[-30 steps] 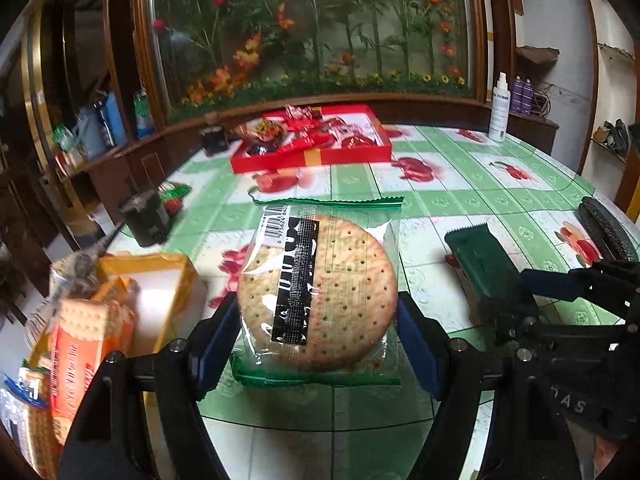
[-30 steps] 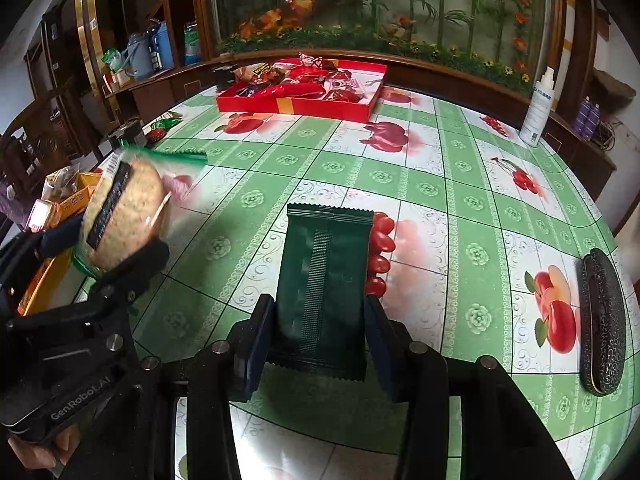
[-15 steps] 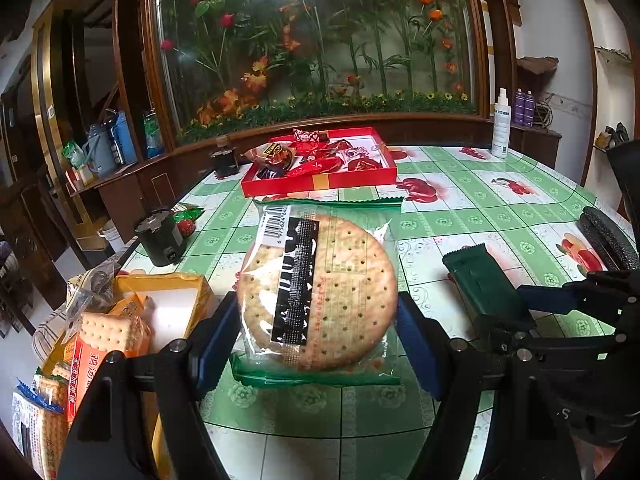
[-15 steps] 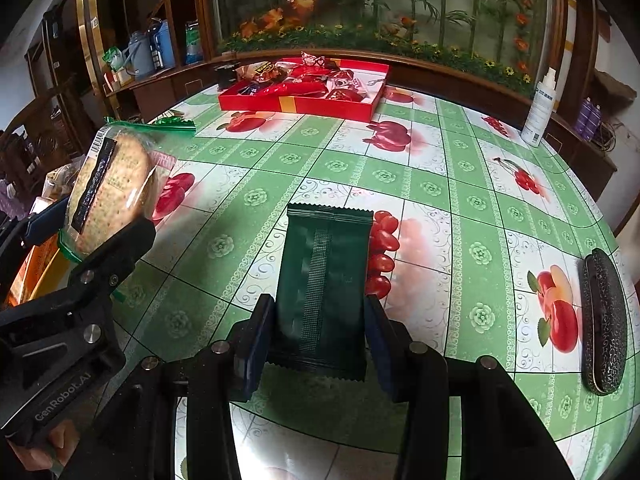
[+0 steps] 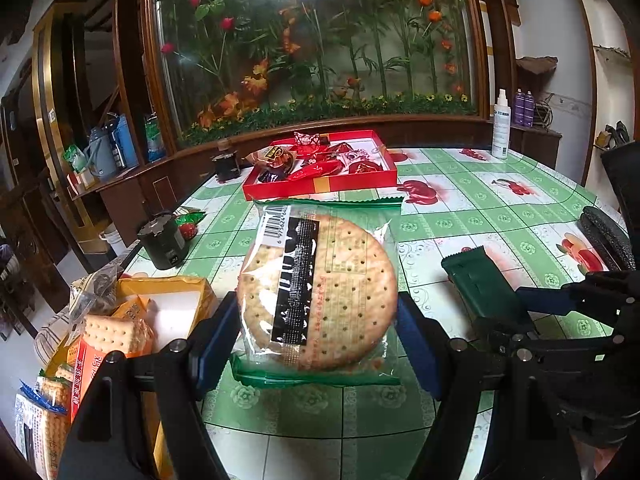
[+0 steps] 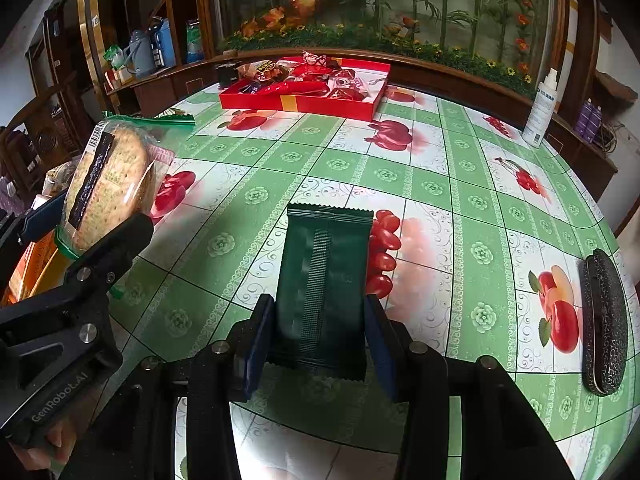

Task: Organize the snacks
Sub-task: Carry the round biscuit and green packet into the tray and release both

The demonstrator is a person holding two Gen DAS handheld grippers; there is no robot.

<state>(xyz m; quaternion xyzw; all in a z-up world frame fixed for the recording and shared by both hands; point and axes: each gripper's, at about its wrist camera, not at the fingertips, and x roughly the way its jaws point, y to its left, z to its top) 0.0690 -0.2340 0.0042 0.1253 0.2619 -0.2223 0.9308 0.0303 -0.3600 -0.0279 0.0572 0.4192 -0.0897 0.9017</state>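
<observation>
left gripper [image 5: 318,336]: pads pressed on both edges of a round cracker pack [image 5: 318,292], held clear above the table [image 5: 480,200] | right gripper [image 6: 318,342]: clamped on a dark green packet [image 6: 324,280], also lifted | red tray [image 6: 304,102] of snacks: far side of table | orange box [image 5: 168,304]: left edge, beside cracker pack

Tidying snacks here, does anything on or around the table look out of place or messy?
The orange carton at the table's left edge is torn open, cracker packs spilling out. A black case lies near the right edge, no snack.
</observation>
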